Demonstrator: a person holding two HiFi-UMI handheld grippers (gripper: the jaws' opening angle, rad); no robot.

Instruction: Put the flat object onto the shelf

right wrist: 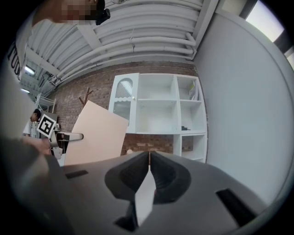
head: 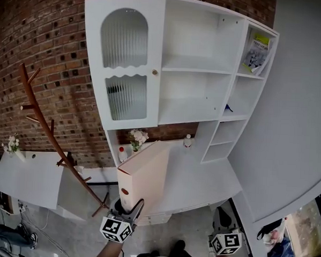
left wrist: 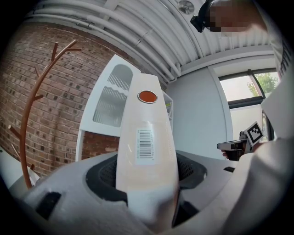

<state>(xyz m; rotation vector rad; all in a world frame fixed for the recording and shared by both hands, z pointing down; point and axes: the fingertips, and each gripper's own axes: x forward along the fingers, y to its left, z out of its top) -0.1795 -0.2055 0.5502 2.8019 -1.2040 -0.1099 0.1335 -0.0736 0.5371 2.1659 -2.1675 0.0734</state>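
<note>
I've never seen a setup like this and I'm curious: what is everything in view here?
flat box: one, pale pink, upright in the left gripper's jaws
shelf unit: one, white, against the brick wall
booklet: one, white and green, shelf unit's top right compartment
coat stand: one, brown, left of the shelf unit
flower bunches: two, white, one below the shelf unit, one far left
small bottle: one, pale, below the shelf unit
left gripper: one, grey, shut on the flat box
right gripper: one, grey, shut, empty
</note>
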